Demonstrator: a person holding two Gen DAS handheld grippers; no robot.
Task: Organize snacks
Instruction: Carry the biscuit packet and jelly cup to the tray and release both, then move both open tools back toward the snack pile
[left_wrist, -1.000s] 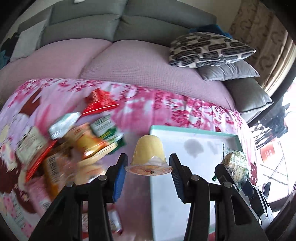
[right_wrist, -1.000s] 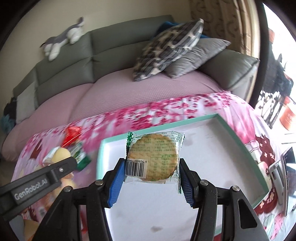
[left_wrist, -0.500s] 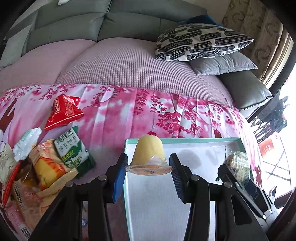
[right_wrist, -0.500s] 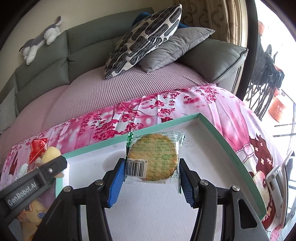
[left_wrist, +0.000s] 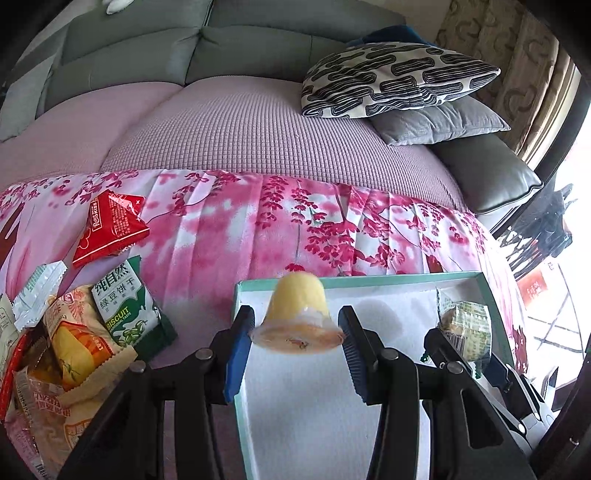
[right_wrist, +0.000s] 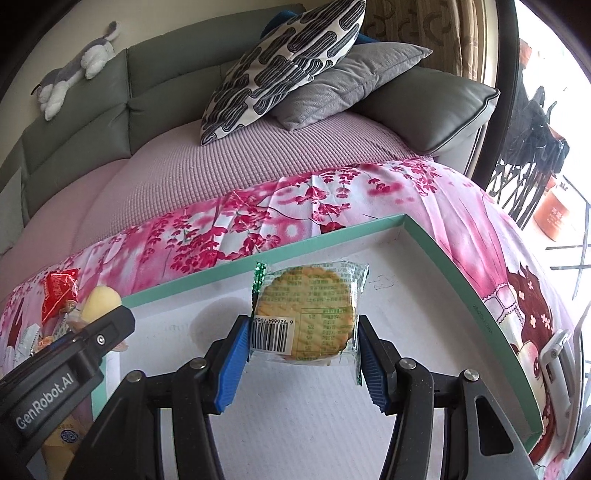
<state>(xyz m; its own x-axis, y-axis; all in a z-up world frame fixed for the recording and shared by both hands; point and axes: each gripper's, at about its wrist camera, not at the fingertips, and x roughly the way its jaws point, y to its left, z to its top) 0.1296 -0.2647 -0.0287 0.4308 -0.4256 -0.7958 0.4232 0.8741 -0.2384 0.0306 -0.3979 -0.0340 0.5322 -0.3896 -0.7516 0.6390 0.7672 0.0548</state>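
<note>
My left gripper (left_wrist: 296, 317) holds a yellow jelly cup (left_wrist: 297, 310) by its lid rim, upside down, over the near-left corner of the teal-rimmed white tray (left_wrist: 369, 282). Its jaws are opening; the blue pads still touch the rim and the cup looks slightly blurred. My right gripper (right_wrist: 303, 332) is shut on a round biscuit in a clear green-edged wrapper (right_wrist: 306, 314), hanging above the middle of the tray (right_wrist: 443, 266). In the right wrist view the left gripper's finger (right_wrist: 74, 354) and the jelly cup (right_wrist: 99, 301) show at the left. The tray's white floor is bare.
The tray lies on a pink floral cloth (left_wrist: 229, 229) over a sofa. Left of the tray is a pile of snack packets (left_wrist: 74, 339), with a green biscuit pack (left_wrist: 125, 302) and a red packet (left_wrist: 110, 225). Pillows (left_wrist: 399, 81) and a plush toy (right_wrist: 74, 70) sit behind.
Both grippers came over from the snack pile to above the tray and sank a little. Over the last half second they hardly moved. The left jaws stand slightly wider.
</note>
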